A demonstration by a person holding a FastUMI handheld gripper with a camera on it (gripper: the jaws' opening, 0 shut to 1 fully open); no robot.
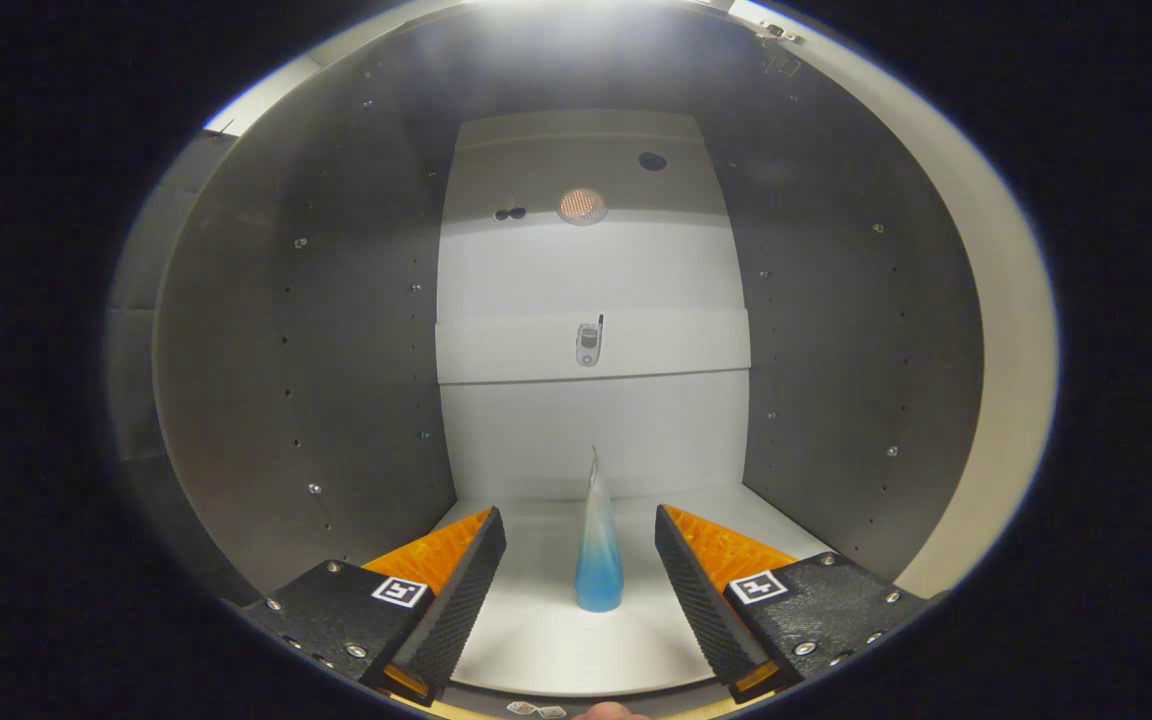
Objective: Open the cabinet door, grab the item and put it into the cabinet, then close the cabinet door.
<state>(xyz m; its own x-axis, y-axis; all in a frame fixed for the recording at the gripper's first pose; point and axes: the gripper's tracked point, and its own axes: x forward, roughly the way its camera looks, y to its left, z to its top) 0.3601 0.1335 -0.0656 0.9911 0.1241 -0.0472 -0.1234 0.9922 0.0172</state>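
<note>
A slim cone-shaped item (598,545), blue at its base and fading to clear at its tip, stands upright on the white floor of the cabinet (546,640). My gripper (581,535) is inside the cabinet opening and is open. The cone stands in the gap between the two fingers, touching neither. The cabinet has dark side walls (316,400) with rows of small holes and a white back panel (591,270).
A small phone-like device (589,343) is fixed on the back panel above the cone. A round orange-lit grille (582,205) and a dark hole (652,161) sit higher up on it. The cabinet's pale front edge (996,330) curves past on the right.
</note>
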